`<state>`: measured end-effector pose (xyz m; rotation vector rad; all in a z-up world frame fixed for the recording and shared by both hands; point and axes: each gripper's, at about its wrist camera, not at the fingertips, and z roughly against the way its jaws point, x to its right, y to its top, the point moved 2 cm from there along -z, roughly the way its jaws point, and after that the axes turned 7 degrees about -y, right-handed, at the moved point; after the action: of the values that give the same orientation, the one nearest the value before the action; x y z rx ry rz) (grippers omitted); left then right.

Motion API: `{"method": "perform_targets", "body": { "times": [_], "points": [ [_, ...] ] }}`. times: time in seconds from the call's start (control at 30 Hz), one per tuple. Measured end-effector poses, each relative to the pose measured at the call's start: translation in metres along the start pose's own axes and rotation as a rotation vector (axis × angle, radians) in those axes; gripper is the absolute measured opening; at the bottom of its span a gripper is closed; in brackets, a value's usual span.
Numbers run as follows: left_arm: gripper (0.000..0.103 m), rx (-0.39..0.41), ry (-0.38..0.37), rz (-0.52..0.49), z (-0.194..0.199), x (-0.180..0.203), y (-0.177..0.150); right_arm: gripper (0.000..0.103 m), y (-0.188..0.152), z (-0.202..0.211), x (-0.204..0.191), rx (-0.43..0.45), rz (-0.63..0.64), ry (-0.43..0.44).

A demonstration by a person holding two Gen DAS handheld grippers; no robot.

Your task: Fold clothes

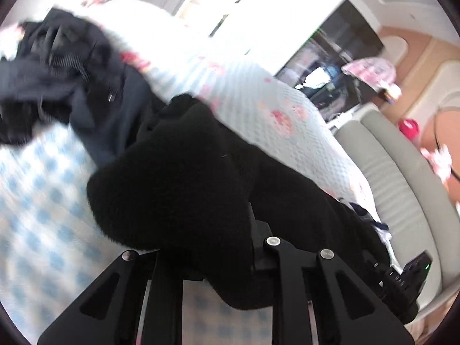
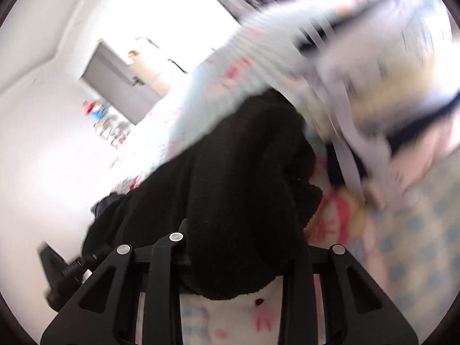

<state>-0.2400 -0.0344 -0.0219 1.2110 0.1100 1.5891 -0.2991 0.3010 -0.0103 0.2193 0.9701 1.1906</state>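
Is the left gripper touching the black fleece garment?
Touching. In the left wrist view the black fleece garment bunches over the left gripper and hangs down between its narrowed jaws, no gap visible.

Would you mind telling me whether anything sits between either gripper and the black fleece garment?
Nothing visible does. The black fleece garment already bunches over the left gripper and over the right gripper, hiding both grippers' fingertips. The dark clothes pile lies apart on the bed.
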Motion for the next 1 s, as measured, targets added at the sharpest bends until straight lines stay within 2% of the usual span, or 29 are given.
{"method": "perform_targets", "body": {
  "times": [0.07,0.17,0.23,0.37,0.43,0.47,0.5,0.53,0.6,0.67,0.7,0.77,0.83,0.87,0.93,1.0],
  "points": [
    [0.019,-0.001,-0.053,0.021,0.025,0.001,-0.003,0.026,0.0,0.025,-0.013,0.035,0.052,0.012],
    [0.019,-0.03,-0.108,0.052,0.058,0.0,-0.021,0.026,-0.012,0.07,-0.013,0.06,0.032,0.048],
    [0.019,-0.069,-0.118,0.072,0.08,-0.007,-0.048,0.026,-0.031,0.091,-0.006,0.039,0.011,0.053],
    [0.019,-0.162,-0.11,0.121,0.112,-0.031,-0.104,0.026,-0.078,0.127,0.031,-0.053,-0.038,0.007],
    [0.026,-0.196,-0.116,0.122,0.118,-0.043,-0.118,0.027,-0.102,0.14,0.046,-0.094,-0.088,0.019],
    [0.033,-0.224,-0.096,0.136,0.117,-0.051,-0.119,0.028,-0.112,0.143,0.051,-0.106,-0.091,0.022],
    [0.043,-0.256,-0.066,0.157,0.114,-0.061,-0.119,0.032,-0.117,0.139,0.059,-0.124,-0.092,0.009],
    [0.043,-0.275,-0.059,0.179,0.114,-0.067,-0.118,0.036,-0.121,0.134,0.066,-0.154,-0.101,-0.009],
    [0.045,-0.254,-0.064,0.198,0.127,-0.071,-0.115,0.04,-0.126,0.128,0.078,-0.201,-0.12,-0.036],
    [0.049,-0.197,-0.04,0.185,0.148,-0.071,-0.111,0.043,-0.12,0.136,0.078,-0.188,-0.121,-0.036],
    [0.051,-0.168,-0.017,0.18,0.157,-0.072,-0.11,0.048,-0.113,0.142,0.072,-0.165,-0.095,-0.048],
    [0.055,-0.093,0.061,0.158,0.173,-0.072,-0.107,0.053,-0.103,0.159,0.06,-0.116,-0.014,-0.112],
    [0.055,0.002,0.197,0.086,0.19,-0.062,-0.104,0.056,-0.105,0.184,0.05,-0.078,0.055,-0.185],
    [0.055,0.016,0.201,0.049,0.194,-0.054,-0.102,0.056,-0.107,0.195,0.048,-0.059,0.082,-0.217],
    [0.06,0.009,0.14,-0.022,0.195,-0.035,-0.098,0.056,-0.109,0.213,0.051,-0.02,0.108,-0.27],
    [0.062,-0.044,0.069,-0.118,0.185,-0.012,-0.103,0.056,-0.108,0.231,0.047,0.01,0.121,-0.291]
  ]
}}
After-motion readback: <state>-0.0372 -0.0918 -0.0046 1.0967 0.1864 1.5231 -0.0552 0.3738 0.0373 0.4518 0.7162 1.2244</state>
